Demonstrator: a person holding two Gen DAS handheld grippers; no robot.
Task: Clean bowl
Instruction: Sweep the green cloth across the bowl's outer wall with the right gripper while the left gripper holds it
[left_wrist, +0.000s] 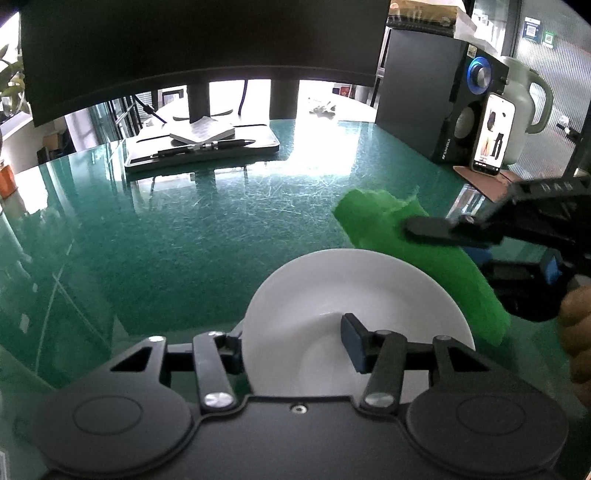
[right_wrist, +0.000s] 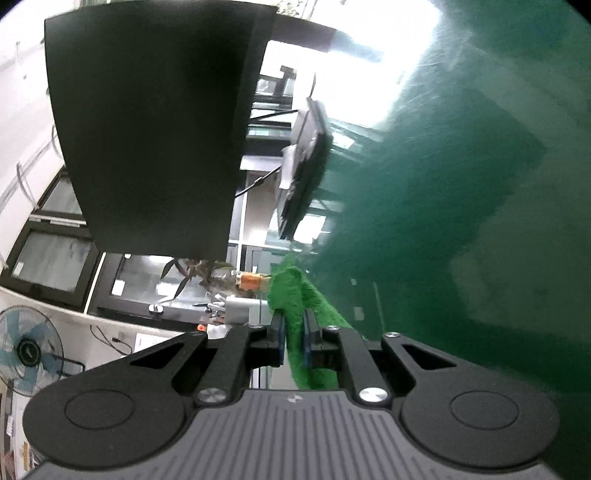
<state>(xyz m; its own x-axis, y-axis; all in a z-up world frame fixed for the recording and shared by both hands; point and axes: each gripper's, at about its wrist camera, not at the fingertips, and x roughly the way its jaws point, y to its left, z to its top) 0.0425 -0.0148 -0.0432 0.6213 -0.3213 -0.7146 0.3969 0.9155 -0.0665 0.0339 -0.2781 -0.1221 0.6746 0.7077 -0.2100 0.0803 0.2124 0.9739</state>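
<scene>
The bowl (left_wrist: 332, 306) is white and is seen low in the left wrist view, at about 5 o'clock from the middle of the picture, over the green glass table (left_wrist: 184, 229). It is held by the left gripper (left_wrist: 291, 347), whose jaws are clamped on the bowl's rim, with one blue pad (left_wrist: 352, 341) inside the bowl and the other finger outside it. A green cloth (left_wrist: 417, 251) is seen at 2 o'clock from the bowl, just past the rim. The cloth is pinched tight by the right gripper (right_wrist: 293, 339), and in the right wrist view it is squeezed between the two blue pads. In the left wrist view the cloth looks to hang beside and behind the bowl, not inside it, though a touch at the far rim cannot be ruled out. The step in hand is judged to be the bringing of the cloth to the bowl, so the wiping is probably not yet begun. Next, the cloth should be moved over the rim toward 8 o'clock and pressed down into the white inside, then rubbed around. The bowl should be kept steady by the left gripper while this is done.
</scene>
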